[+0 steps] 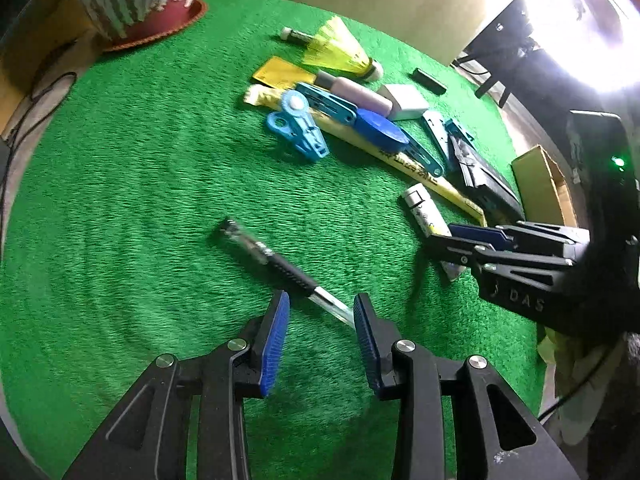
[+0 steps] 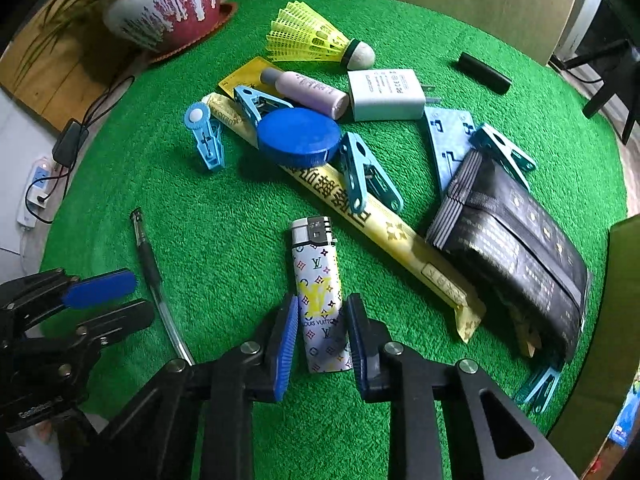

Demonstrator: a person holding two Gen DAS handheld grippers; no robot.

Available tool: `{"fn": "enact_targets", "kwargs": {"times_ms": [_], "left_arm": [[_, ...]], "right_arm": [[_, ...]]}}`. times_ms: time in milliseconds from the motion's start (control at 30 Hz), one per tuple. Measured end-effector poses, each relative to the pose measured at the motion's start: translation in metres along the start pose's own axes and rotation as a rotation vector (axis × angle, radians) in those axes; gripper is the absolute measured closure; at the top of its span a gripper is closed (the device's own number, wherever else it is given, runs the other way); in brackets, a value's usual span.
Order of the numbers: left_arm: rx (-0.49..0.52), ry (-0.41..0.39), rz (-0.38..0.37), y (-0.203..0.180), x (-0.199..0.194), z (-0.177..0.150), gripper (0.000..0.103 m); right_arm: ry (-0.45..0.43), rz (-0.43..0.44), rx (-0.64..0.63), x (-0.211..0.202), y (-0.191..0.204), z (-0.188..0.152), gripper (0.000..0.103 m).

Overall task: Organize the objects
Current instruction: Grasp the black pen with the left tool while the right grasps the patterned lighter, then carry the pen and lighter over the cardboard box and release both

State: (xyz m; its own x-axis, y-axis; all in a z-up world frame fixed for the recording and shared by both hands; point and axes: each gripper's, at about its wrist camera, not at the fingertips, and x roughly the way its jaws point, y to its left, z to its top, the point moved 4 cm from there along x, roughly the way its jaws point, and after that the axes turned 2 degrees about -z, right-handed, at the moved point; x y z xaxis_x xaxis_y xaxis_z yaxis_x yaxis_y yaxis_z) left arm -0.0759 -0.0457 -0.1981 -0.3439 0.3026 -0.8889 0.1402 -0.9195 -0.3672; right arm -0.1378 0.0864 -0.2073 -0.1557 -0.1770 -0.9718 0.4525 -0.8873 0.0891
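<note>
A black-grip pen lies on the green mat; its clear end sits between the open jaws of my left gripper. The pen also shows in the right wrist view, beside my left gripper. A white patterned lighter lies between the open jaws of my right gripper; it is also in the left wrist view, with my right gripper over its near end. Neither gripper has closed on anything.
On the round green mat lies a pile: blue lid, blue clips, yellow chopstick sleeve, black packet, white charger, pink tube, yellow shuttlecock, black stick. A flowerpot stands at the back left.
</note>
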Motion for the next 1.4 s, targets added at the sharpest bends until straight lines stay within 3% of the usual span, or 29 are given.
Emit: {"fn": "enact_targets", "kwargs": {"times_ms": [133, 367, 433, 500, 700, 800, 1067, 1400], "left_arm": [[0.001, 0.009, 0.025, -0.009, 0.011, 0.004, 0.058], [0.071, 0.002, 0.106, -0.017, 0.020, 0.011, 0.059], [0.073, -0.002, 0.114, -0.015, 0.020, 0.012, 0.071], [0.063, -0.001, 0.098, -0.008, 0.018, 0.013, 0.077], [0.090, -0.008, 0.114, -0.005, 0.016, 0.010, 0.086], [0.078, -0.017, 0.096, -0.004, 0.012, 0.006, 0.092], [0.065, -0.043, 0.042, -0.011, -0.003, 0.004, 0.092], [0.156, -0.061, -0.025, -0.073, -0.008, 0.017, 0.092]], "right_arm": [[0.001, 0.003, 0.008, -0.003, -0.006, -0.007, 0.081], [-0.003, -0.001, 0.017, -0.009, -0.019, -0.020, 0.082], [-0.004, -0.005, 0.017, -0.010, -0.021, -0.024, 0.082], [-0.004, -0.007, 0.016, -0.012, -0.021, -0.029, 0.082], [-0.012, 0.001, 0.036, -0.015, -0.027, -0.036, 0.082], [-0.016, 0.013, 0.049, -0.015, -0.029, -0.037, 0.082], [-0.056, 0.079, 0.124, -0.032, -0.047, -0.052, 0.082], [-0.128, 0.111, 0.215, -0.055, -0.062, -0.058, 0.082]]}}
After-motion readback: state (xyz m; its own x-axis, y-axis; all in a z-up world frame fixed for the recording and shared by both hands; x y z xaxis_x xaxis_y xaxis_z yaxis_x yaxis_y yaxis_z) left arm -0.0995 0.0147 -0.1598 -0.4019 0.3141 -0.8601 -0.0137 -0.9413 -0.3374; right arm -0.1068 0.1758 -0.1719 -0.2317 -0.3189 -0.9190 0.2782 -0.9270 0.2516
